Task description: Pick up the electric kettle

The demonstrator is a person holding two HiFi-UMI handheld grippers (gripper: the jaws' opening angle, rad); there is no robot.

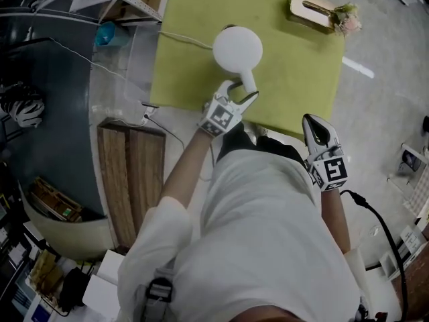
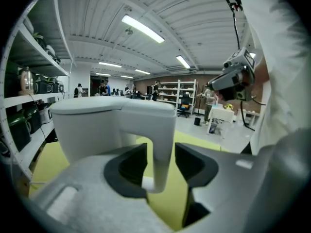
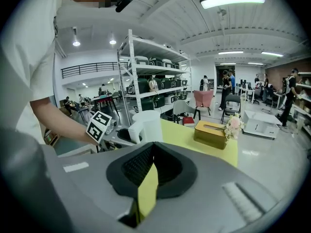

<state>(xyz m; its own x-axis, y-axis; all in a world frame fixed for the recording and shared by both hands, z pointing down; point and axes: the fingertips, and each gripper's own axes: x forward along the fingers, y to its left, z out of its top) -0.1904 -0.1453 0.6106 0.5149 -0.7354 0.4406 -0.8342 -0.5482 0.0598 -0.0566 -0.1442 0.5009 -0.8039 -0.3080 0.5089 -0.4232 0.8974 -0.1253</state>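
The left hand-held gripper has its jaws wide apart, one on each side of the white handle of the electric kettle. In the left gripper view a small gap shows between the handle and each pad, so the pads are around the handle but do not press on it. The kettle stands upright on the yellow-green counter, in its near-middle part, just beyond this hand-held gripper, and its handle points toward the person. A thin white cord runs from the kettle to the left, over the counter's edge. At the far right corner of the counter lie a wooden tissue box and a small bunch of flowers, both well apart from the kettle. The right hand-held gripper is at the person's right side, near the counter's near edge; its jaws are closed together and hold nothing. On the left, beside the counter, stands a wooden bench.
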